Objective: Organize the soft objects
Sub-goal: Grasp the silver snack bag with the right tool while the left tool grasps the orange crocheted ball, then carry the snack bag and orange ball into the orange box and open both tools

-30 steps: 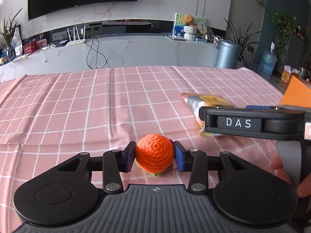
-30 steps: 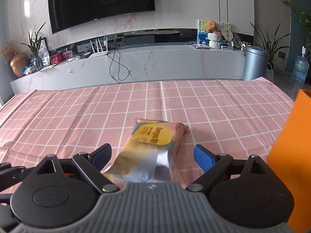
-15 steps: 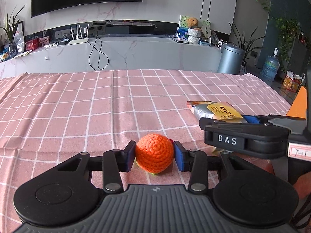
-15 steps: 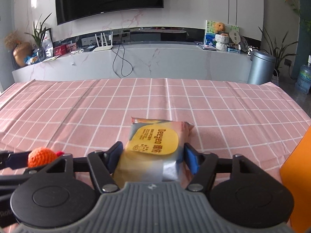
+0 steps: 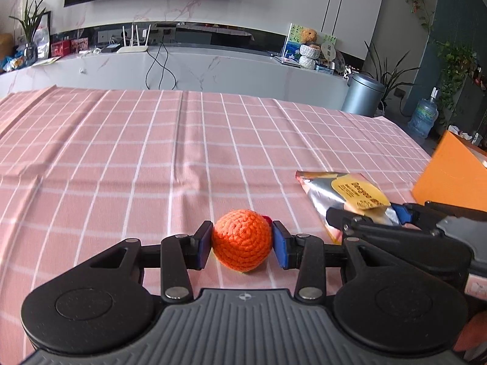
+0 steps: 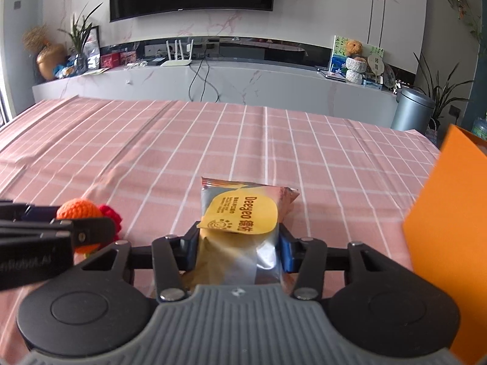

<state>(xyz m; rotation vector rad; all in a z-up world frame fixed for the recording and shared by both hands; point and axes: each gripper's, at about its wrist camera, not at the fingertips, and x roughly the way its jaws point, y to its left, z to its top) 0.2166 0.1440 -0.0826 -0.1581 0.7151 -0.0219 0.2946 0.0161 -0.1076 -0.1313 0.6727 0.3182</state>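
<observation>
The bench, covered in a pink checked cloth, fills both views and serves as the landmark; everything below sits at its near edge. An orange box stands at the bench's right side, its tall flat wall close to the right tool; the left wrist view shows this box from farther off, with its top edge visible. Near the middle of the bench's front strip lies the silver snack packet with a yellow label, and the right tool's blue pads flank its near end, the jaws closing on it with both pads against the foil. To the left of the packet on the same strip, the left tool pinches the orange crochet ball at half spread, a pad pressed into each side. Only the right wrist view shows the red crochet piece attached behind the ball; the left wrist view gives just a red sliver of it. Only the left wrist view shows the packet's far corner and a bit of the person's hand at the frame's lower right.
</observation>
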